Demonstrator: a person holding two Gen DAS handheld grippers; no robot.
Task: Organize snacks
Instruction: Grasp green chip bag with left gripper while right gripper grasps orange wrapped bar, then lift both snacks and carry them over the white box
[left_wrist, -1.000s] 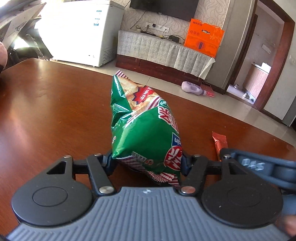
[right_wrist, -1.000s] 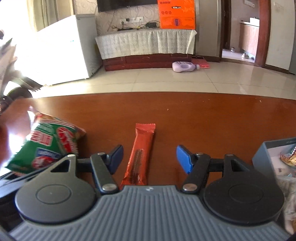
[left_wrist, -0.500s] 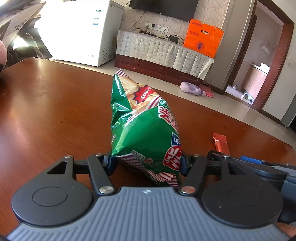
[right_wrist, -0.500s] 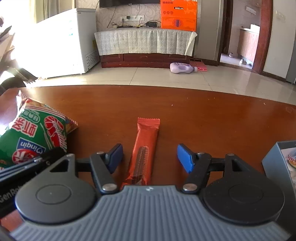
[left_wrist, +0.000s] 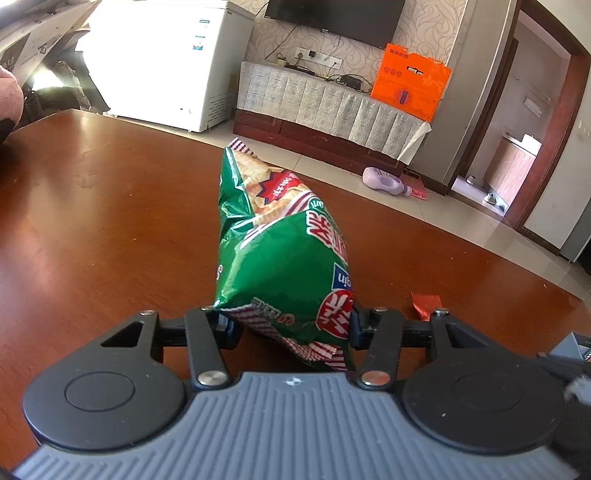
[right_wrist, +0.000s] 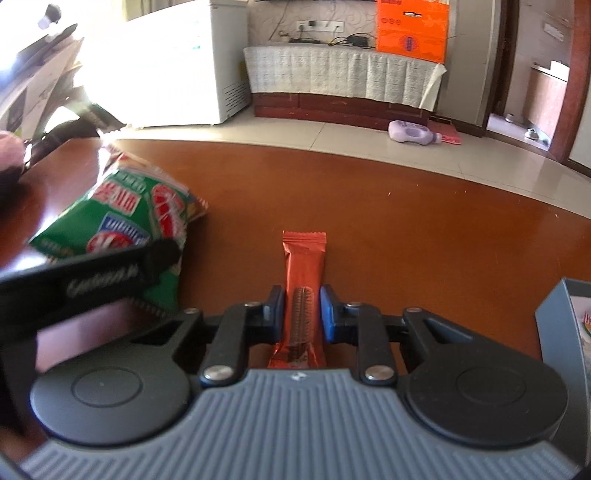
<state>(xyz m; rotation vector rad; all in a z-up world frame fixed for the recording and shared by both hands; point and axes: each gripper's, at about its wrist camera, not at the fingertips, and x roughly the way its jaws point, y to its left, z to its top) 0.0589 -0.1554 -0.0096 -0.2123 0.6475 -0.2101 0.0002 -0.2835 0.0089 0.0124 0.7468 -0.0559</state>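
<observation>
Crinkly green foil bag (left_wrist: 280, 258) | left tongs (left_wrist: 288, 325) closing | glossy wood table (left_wrist: 92, 221)

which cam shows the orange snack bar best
The right wrist view: the orange snack bar lies full length at centre on the table, between the closing right tongs, whose pads touch its sides. The left wrist view shows only its far end poking out behind the left tongs' linkage.

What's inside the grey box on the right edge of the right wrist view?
Only a corner of the grey box shows. Inside it, a sliver of pale lining and a bit of a colourful wrapper are visible. The rest of its inside is cut off by the frame edge.
</observation>
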